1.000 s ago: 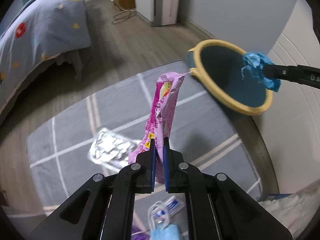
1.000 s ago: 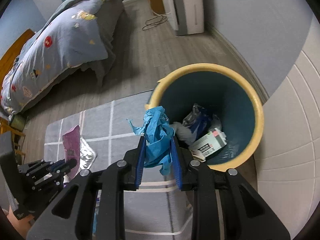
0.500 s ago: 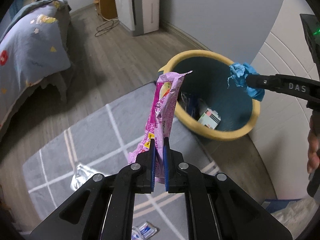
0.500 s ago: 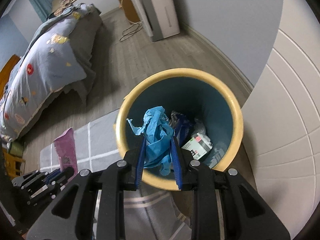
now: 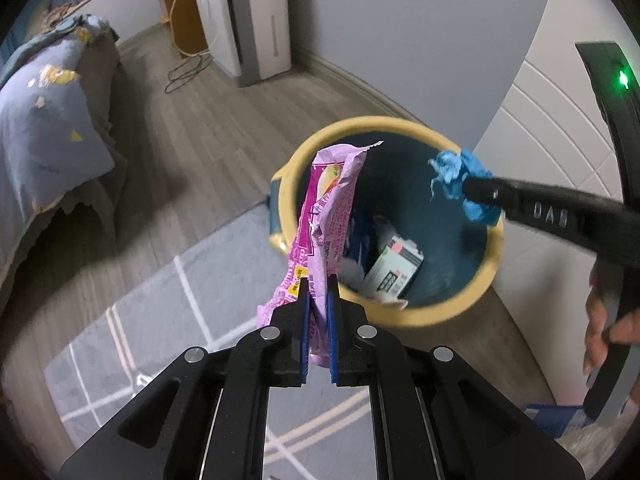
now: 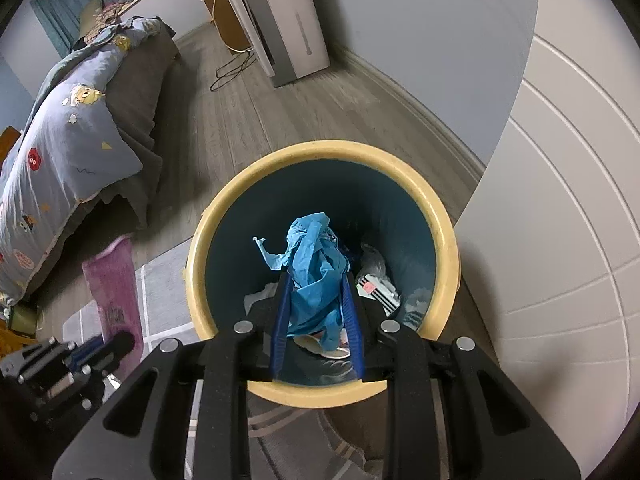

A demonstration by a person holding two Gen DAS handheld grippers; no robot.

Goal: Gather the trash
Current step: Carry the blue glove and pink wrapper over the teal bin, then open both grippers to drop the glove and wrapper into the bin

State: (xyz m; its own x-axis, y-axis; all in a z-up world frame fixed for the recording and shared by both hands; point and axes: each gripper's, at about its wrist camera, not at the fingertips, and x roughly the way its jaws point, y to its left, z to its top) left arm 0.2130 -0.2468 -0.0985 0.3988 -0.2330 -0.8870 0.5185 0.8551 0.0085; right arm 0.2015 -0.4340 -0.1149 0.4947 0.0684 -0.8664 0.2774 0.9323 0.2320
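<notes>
Both grippers now over bin (image 6: 442,236)

pink wrapper (image 5: 328,216) – upright | blue wad (image 6: 316,276) – over yellow-rimmed bin (image 6: 446,248)

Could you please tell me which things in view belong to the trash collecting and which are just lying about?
Part of the job:
- crumpled pink plastic wrapper, in left tool
- crumpled blue wad, in right tool
- round yellow-rimmed teal bin

Just lying about:
- bed with patterned blue quilt
- white upright appliance
- grey checked rug
</notes>
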